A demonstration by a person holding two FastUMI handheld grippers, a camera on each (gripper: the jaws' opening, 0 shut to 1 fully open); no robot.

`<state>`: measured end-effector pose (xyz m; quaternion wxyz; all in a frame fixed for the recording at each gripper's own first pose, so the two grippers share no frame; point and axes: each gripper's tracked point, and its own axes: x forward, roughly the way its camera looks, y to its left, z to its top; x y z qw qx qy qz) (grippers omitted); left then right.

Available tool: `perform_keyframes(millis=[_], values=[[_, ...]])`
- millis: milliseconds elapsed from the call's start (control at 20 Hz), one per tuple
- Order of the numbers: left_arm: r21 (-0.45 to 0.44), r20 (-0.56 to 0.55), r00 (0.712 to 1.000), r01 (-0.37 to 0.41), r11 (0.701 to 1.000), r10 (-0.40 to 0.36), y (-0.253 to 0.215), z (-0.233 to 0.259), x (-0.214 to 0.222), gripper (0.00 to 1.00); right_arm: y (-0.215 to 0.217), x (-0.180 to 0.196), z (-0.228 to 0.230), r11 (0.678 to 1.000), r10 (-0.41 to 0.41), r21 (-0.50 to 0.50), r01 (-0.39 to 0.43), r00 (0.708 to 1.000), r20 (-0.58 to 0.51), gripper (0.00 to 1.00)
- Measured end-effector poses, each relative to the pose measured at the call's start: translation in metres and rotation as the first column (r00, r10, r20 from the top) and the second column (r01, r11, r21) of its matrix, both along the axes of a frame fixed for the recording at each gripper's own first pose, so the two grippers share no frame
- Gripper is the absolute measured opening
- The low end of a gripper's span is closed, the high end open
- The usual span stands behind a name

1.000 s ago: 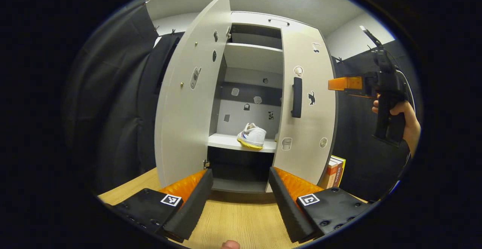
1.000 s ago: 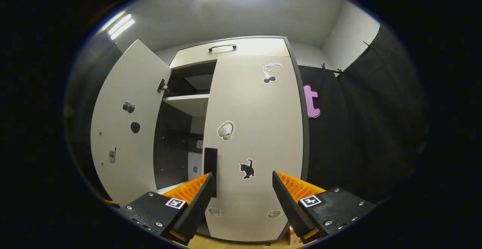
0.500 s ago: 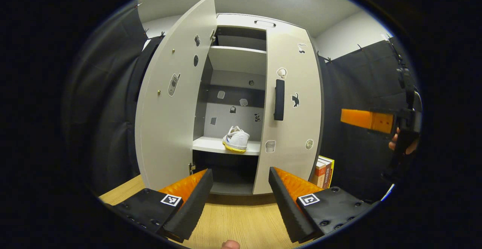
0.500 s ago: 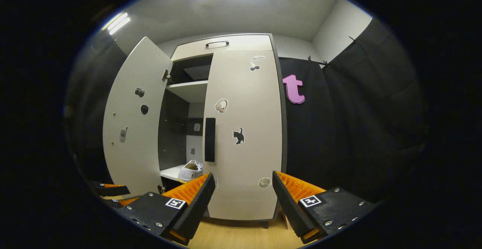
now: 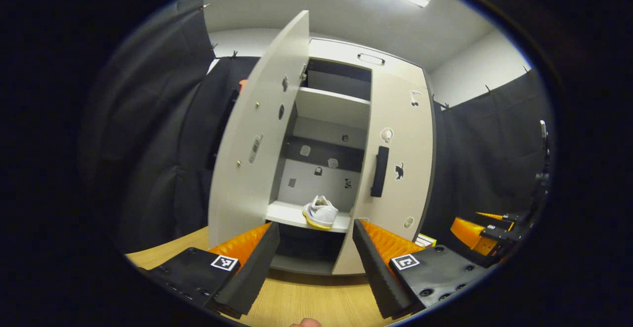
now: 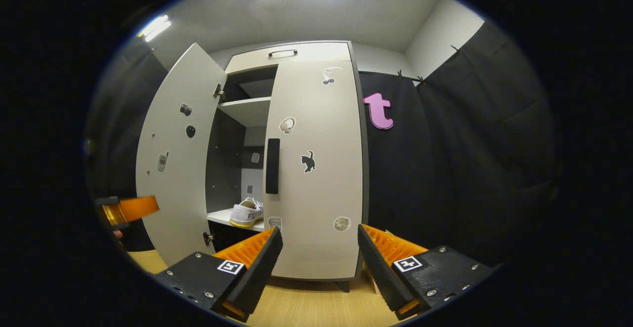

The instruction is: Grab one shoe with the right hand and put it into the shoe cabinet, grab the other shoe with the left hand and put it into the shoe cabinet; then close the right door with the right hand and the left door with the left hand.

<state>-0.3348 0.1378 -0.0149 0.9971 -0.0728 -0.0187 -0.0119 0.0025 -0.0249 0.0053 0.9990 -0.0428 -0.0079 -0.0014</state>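
On the middle shelf of the shoe cabinet I see one white shoe with a yellow sole, resting near the shelf's front edge. Its left door stands wide open; the right door is closed flat, its dark handle upright. My left claw hangs open and empty over the wooden surface, facing the opening. My right claw is likewise spread wide, holding nothing, pointed at the closed door. Books sit beside the cabinet's base.
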Motion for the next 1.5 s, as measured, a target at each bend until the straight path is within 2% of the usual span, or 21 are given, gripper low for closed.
perform_keyframes(millis=[50, 200, 300, 400, 500, 550, 600, 750, 850, 1100, 1200, 1250, 1400, 1500], values=[[0.001, 0.009, 0.999, -0.041, 0.999, 0.041, 0.021, 0.012, -0.001, 0.99, -0.004, 0.002, -0.001, 1.000, -0.004, -0.010, 0.004, 1.000, -0.002, 0.94], [0.015, 0.035, 0.981, -0.191, 0.982, 0.190, 0.090, 0.039, 0.000, 0.97, -0.011, 0.004, -0.005, 1.000, -0.017, -0.025, 0.017, 1.000, -0.009, 0.94], [0.018, 0.078, 0.962, -0.264, 0.964, 0.262, 0.130, 0.057, 0.002, 0.96, -0.013, 0.004, -0.008, 0.999, -0.025, -0.021, 0.025, 1.000, -0.013, 0.94], [0.039, 0.081, 0.934, -0.353, 0.935, 0.349, 0.171, 0.063, 0.005, 0.96, -0.012, 0.002, -0.010, 1.000, -0.026, -0.008, 0.026, 0.999, -0.019, 0.94], [0.029, 0.061, 0.919, -0.393, 0.919, 0.390, 0.198, 0.063, 0.020, 0.94, -0.012, 0.001, -0.011, 1.000, -0.027, -0.005, 0.027, 0.999, -0.022, 0.94], [0.018, 0.053, 0.919, -0.392, 0.920, 0.390, 0.206, 0.062, 0.028, 0.99, -0.011, 0.000, -0.011, 1.000, -0.027, -0.005, 0.027, 0.999, -0.024, 0.94], [0.010, 0.052, 0.921, -0.387, 0.922, 0.386, 0.212, 0.061, 0.040, 0.94, -0.011, 0.000, -0.011, 1.000, -0.029, -0.007, 0.029, 0.999, -0.025, 0.94], [-0.001, 0.056, 0.917, -0.394, 0.919, 0.394, 0.228, 0.062, 0.059, 0.96, -0.015, -0.002, -0.013, 0.999, -0.045, -0.021, 0.044, 0.999, -0.030, 0.94], [0.034, 0.068, 0.912, -0.408, 0.912, 0.405, 0.234, 0.061, 0.065, 0.96, -0.018, -0.003, -0.014, 0.998, -0.057, -0.024, 0.057, 0.998, -0.032, 0.94], [0.077, 0.057, 0.929, -0.369, 0.926, 0.366, 0.221, 0.055, 0.084, 0.96, -0.025, -0.001, -0.016, 0.997, -0.081, -0.014, 0.081, 0.996, -0.039, 0.94], [0.091, 0.067, 0.926, -0.376, 0.922, 0.371, 0.221, 0.055, 0.084, 0.96, -0.026, 0.000, -0.017, 0.996, -0.085, -0.011, 0.085, 0.996, -0.039, 0.94], [0.086, 0.071, 0.926, -0.376, 0.922, 0.371, 0.221, 0.056, 0.083, 0.99, -0.027, -0.001, -0.017, 0.996, -0.087, -0.011, 0.087, 0.995, -0.040, 0.94], [0.020, 0.049, 0.934, -0.356, 0.934, 0.355, 0.219, 0.050, 0.085, 0.94, -0.027, -0.002, -0.018, 0.996, -0.084, -0.003, 0.084, 0.995, -0.046, 0.94], [-0.007, 0.040, 0.937, -0.346, 0.938, 0.346, 0.214, 0.049, 0.085, 0.95, -0.027, -0.001, -0.017, 0.997, -0.077, -0.002, 0.077, 0.996, -0.045, 0.94]])
